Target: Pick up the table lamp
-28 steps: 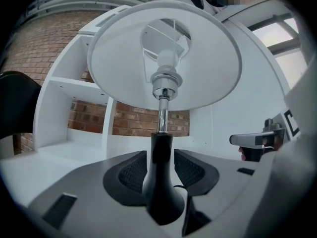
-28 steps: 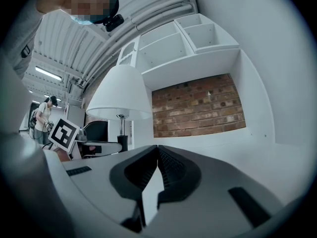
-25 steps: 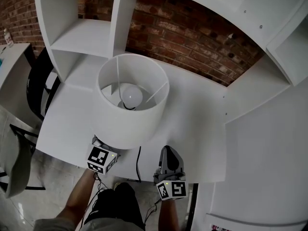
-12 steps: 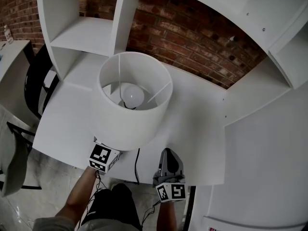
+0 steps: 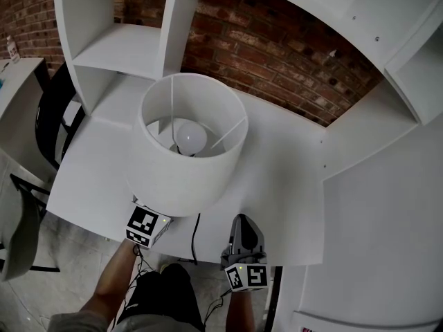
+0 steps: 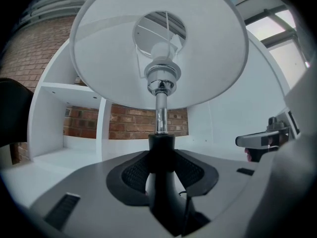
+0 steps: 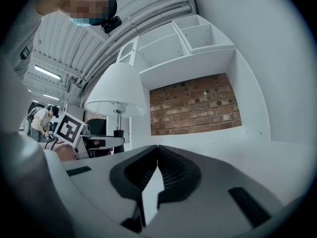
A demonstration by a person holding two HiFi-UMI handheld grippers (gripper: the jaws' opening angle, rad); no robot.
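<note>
The table lamp has a white drum shade [image 5: 187,171] with a bulb [image 5: 190,138] inside and stands on the white desk [image 5: 291,185]. Its chrome stem [image 6: 160,113] runs down into a black neck [image 6: 161,148]. My left gripper [image 6: 162,157] has that neck between its jaws, which are closing; the pads lie against it with no gap showing. In the head view only its marker cube [image 5: 145,227] shows below the shade. My right gripper [image 5: 242,221] rests at the desk's front edge, shut and empty, right of the lamp [image 7: 118,93].
The lamp's black cord [image 5: 198,237] runs over the desk's front edge between the grippers. White shelf compartments [image 5: 118,47] and a brick wall [image 5: 277,47] stand behind. A black chair [image 5: 52,123] is at the left. A white panel [image 5: 387,206] rises at the right.
The left gripper's cube and the shade have hardly shifted. The right gripper has drawn slightly back toward the desk edge.
</note>
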